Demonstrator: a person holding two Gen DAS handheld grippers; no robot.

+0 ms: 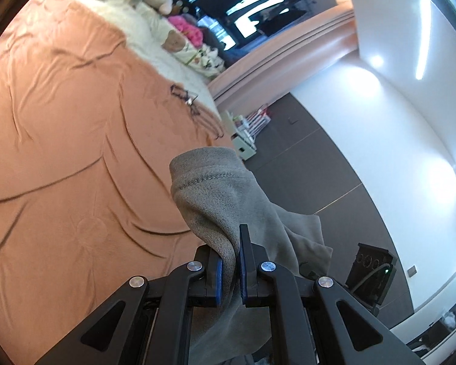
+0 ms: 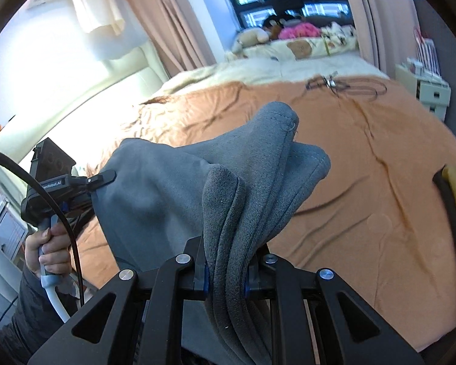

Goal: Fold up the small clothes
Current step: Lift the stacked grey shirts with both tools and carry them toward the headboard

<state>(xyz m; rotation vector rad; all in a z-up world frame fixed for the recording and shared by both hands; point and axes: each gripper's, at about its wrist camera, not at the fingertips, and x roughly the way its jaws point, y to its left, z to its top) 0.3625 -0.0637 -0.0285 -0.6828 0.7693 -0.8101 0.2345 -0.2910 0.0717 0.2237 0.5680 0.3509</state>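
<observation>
Between both claws hangs the cloth (image 2: 252, 164), above the bed (image 2: 364, 182). Left claw (image 1: 231, 269) pinches one hem; right claw (image 2: 226, 276) clamps bunched layers. Soft, light, floppy: best held at hemmed corners.

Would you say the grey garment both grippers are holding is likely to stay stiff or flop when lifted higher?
Probably floppy: the grey garment sags between the left gripper and right gripper. Its fleecy surface likely resists slipping.
</observation>
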